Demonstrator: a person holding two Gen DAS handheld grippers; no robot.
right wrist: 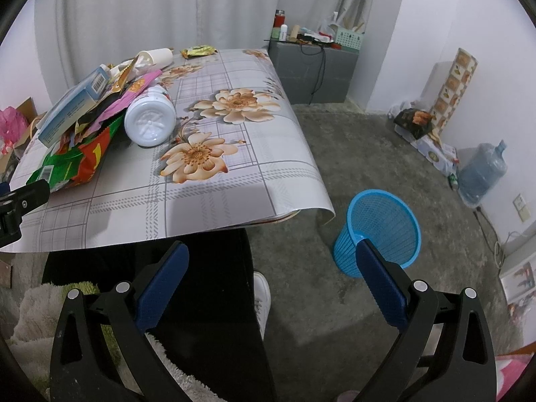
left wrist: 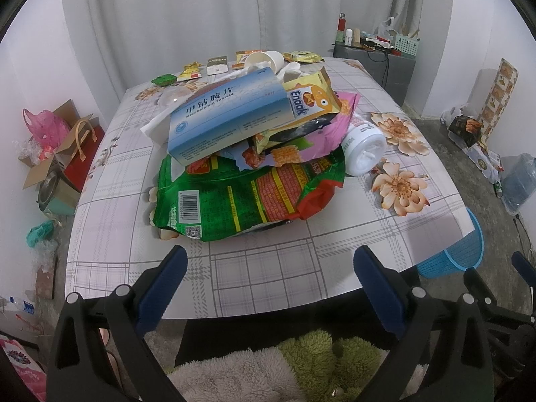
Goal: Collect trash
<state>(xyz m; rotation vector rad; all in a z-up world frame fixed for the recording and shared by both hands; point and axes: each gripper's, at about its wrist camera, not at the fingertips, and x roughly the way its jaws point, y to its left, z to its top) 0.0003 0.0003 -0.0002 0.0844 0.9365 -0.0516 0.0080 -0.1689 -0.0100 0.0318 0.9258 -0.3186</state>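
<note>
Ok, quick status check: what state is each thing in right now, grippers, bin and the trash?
left gripper: open, empty, short of the pile
right gripper: open, empty, off the table
blue bin: upright on the floor, looks empty
white bottle: lying on its side
blue medicine box: closed, tilted on top of the pile
green snack bag: crumpled, at the bottom of the pile
paper cup: tipped over

The left gripper (left wrist: 269,268) is held level and low, its two blue-padded fingers (left wrist: 160,293) spread wide at 7 and 5 o'clock, gripping nothing. The right gripper (right wrist: 271,264) matches it, fingers (right wrist: 382,284) wide apart and empty, tilted downward.
</note>
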